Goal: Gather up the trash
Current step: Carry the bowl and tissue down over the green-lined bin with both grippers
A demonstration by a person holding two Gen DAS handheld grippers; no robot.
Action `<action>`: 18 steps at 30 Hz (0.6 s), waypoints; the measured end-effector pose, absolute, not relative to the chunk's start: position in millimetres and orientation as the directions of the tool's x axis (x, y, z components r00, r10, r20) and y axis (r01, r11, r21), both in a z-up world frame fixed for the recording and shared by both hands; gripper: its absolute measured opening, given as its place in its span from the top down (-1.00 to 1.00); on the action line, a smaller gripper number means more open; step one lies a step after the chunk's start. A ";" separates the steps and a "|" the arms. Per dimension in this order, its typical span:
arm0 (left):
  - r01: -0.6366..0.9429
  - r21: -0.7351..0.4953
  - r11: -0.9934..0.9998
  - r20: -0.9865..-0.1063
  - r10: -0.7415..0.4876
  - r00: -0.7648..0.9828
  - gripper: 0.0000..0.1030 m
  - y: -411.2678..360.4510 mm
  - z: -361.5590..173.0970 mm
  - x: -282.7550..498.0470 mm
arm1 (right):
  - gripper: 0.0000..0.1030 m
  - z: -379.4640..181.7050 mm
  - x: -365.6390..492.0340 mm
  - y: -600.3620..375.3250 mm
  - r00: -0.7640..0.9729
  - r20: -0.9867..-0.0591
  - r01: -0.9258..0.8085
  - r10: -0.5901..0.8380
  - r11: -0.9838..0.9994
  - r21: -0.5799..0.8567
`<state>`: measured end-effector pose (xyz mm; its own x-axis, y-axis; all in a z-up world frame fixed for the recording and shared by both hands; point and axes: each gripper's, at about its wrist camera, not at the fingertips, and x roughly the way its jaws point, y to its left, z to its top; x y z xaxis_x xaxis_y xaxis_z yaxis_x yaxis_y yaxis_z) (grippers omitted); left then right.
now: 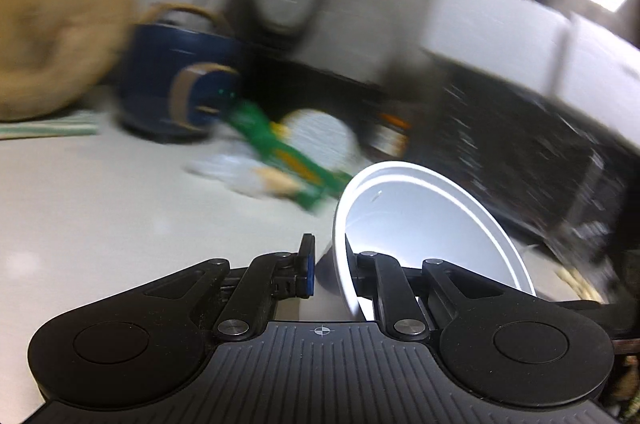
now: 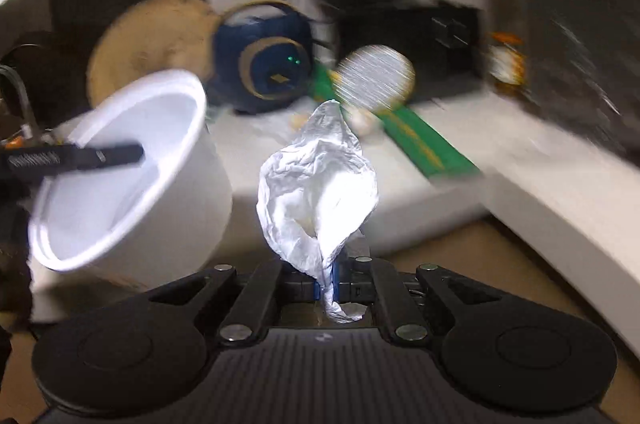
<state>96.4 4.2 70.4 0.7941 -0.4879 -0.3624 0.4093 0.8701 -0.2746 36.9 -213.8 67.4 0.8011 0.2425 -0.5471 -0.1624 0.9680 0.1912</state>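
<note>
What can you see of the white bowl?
The bowl is plain white and deep, with a rolled rim; it looks like thin plastic or foam. It seems empty, is tilted with its mouth up and sideways, and is held off the counter. The left gripper pinches its wall, one finger inside. It is beside the wrapper, apart from it.

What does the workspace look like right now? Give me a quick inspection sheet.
Surface: pale countertop, blurred by motion.
Job's things: white bowl gripped by its rim; crumpled white wrapper pinched at its lower end.
Clutter: green package, blue round appliance, tan round board, jar with orange label, more scraps by the green package.
Grippers: left gripper shut on the bowl; right gripper shut on the wrapper.
Cables: nothing seen.
Surroundings: dark appliance at right; too blurred for more.
</note>
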 end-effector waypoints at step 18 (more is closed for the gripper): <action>0.531 -0.204 0.822 -0.794 -0.456 0.402 0.74 -172.0 -158.3 141.6 | 0.89 -89.6 -36.4 -346.1 0.635 -0.772 0.267 -0.002 0.939 0.217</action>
